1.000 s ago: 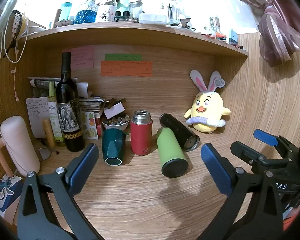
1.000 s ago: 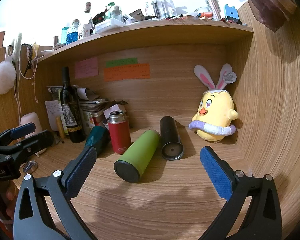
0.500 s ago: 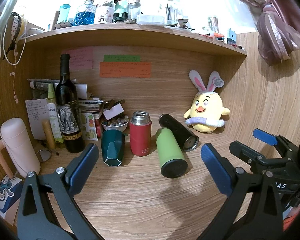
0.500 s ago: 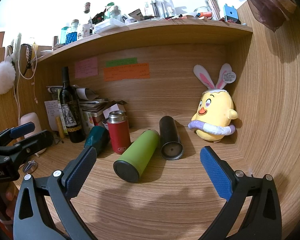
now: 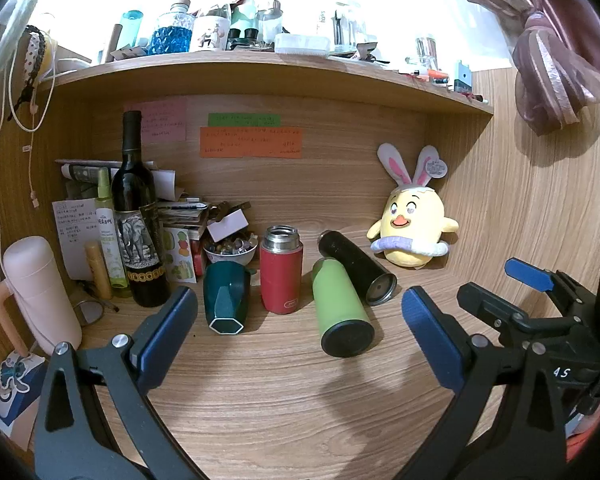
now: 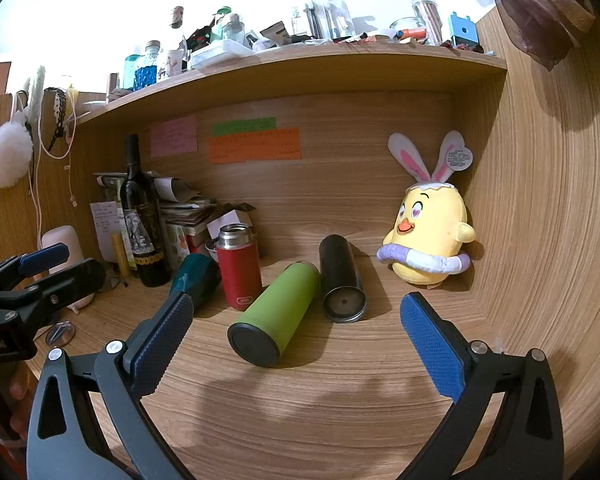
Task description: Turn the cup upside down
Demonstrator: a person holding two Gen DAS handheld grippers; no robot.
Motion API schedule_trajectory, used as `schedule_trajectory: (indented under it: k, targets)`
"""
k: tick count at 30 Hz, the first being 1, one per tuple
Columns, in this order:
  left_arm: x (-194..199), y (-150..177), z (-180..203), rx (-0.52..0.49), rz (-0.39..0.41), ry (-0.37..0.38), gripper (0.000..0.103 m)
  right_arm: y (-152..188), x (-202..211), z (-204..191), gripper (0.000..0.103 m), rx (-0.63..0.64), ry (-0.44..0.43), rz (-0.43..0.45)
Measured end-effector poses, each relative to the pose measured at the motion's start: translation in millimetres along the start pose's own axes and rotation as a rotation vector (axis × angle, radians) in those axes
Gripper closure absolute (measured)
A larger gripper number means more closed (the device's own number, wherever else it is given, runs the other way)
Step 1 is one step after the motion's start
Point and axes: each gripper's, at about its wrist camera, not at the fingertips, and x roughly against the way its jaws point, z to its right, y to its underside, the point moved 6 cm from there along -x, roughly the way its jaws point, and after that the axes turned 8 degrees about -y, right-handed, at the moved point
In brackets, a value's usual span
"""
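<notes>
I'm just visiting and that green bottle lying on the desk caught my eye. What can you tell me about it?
The green bottle is a smooth, matte lime-green cylinder with a flat black end cap facing the cameras; it looks like coated metal. It lies on its side on the wooden desk, its far end pointing back toward the black bottle, which lies just beside it on the right, perhaps touching at the far end. The red flask stands upright to its left. Neither gripper touches it.

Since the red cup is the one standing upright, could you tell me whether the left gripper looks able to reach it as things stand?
Probably yes. The left gripper is open and the red cup stands straight ahead with bare desk between. The teal cup and green bottle flank it closely.
</notes>
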Motion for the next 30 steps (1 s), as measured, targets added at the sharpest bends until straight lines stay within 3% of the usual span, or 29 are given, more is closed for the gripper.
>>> schedule_trajectory:
  k: [9,14,19,25,30]
  targets:
    - [1,0,-1,-0.003,-0.007,0.012,0.000,-1,0,-1,0.000,-0.001,0.001,0.000]
    - [-23,-7,-10,-0.010,-0.039,0.056,0.000,2,-12,6,0.000,-0.014,0.003,-0.021]
    - [-94,-3,-32,0.003,-0.232,0.042,0.000,11,-29,16,0.000,-0.043,0.005,-0.055]
    - [-194,31,-64,0.050,-0.524,-0.010,0.000,22,-40,21,0.000,-0.053,0.003,-0.085]
    - [-234,46,-80,0.091,-0.627,-0.029,0.000,30,-50,25,0.000,-0.073,-0.009,-0.114]
